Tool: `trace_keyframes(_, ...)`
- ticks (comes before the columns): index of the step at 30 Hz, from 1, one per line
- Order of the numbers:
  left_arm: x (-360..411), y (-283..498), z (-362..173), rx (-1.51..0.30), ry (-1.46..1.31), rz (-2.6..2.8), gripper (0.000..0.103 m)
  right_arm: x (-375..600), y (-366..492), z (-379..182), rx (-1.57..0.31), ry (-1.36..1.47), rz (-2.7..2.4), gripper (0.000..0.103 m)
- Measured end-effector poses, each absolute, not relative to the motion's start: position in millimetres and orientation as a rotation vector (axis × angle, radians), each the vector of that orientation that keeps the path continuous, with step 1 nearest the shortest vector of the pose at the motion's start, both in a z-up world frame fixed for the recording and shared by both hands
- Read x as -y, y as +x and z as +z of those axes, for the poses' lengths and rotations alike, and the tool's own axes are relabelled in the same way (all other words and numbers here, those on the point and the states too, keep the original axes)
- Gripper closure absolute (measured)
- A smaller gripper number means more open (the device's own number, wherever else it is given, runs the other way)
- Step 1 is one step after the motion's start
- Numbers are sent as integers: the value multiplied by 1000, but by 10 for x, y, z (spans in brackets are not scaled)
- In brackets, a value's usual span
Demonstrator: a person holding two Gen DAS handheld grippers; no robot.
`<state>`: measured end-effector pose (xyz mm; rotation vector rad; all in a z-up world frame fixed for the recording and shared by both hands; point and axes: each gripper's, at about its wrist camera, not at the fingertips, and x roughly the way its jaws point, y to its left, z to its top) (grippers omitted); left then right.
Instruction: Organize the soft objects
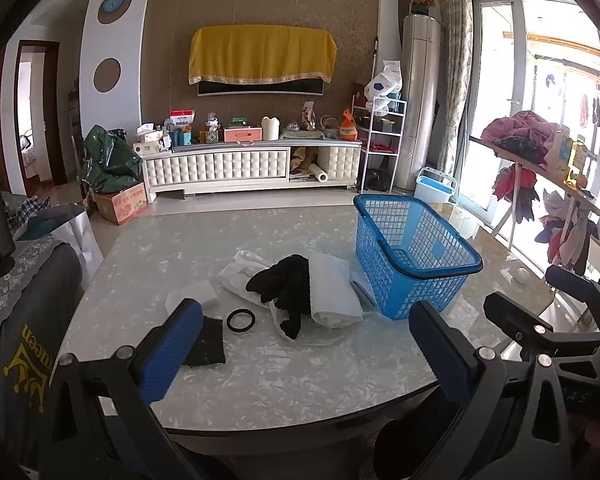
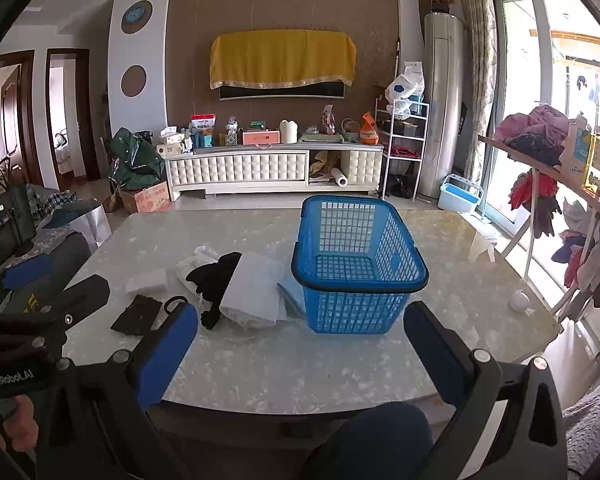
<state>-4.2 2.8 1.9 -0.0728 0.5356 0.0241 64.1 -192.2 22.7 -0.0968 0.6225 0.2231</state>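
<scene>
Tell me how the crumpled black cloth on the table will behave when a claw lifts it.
The crumpled black cloth looks limp, so it will probably droop and unfold. It lies over white fabric, which may drag along. Likely light.

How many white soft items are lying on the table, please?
3 that I can make out: a white sponge block at left, a crumpled white cloth under the black garment, and a folded white towel beside the basket. More may be hidden.
</scene>
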Motion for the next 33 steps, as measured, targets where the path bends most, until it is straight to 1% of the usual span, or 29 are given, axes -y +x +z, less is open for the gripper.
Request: trace_keyframes(33,30,-88,28,-524,-45,18,0,1977,570,263,-618,-71,233,0)
